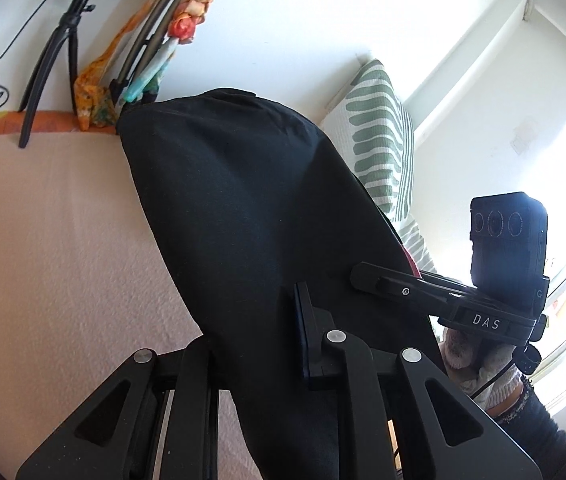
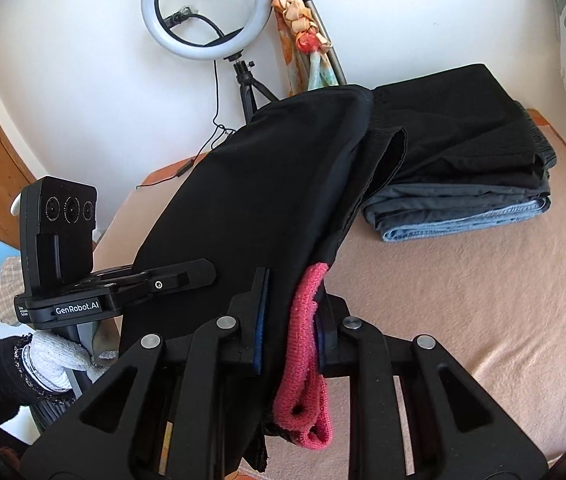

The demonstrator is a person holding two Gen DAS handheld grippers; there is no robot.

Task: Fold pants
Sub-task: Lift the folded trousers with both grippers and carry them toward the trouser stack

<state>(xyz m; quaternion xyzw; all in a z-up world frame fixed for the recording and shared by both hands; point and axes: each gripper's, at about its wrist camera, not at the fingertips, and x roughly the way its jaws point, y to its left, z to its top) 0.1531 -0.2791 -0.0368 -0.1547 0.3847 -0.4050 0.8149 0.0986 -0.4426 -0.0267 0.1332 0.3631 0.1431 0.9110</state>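
Black pants (image 1: 243,200) hang lifted above the peach bed sheet (image 1: 43,240), stretched between both grippers. My left gripper (image 1: 255,320) is shut on one part of the cloth, which drapes over and hides its left finger. My right gripper (image 2: 295,292) is shut on the pants (image 2: 251,184) where a pink ribbed band (image 2: 307,360) dangles between its pads. The right gripper (image 1: 363,276) appears at the right of the left wrist view, touching the cloth's edge. The left gripper (image 2: 207,270) shows at the left of the right wrist view, against the cloth.
A stack of folded dark and blue clothes (image 2: 463,184) lies at the back right of the bed. A ring light (image 2: 203,8) on a tripod and a colourful scarf (image 2: 303,40) stand by the wall. A green-patterned pillow (image 1: 379,132) leans at the right. Gloved hands (image 2: 59,352) hold the grippers.
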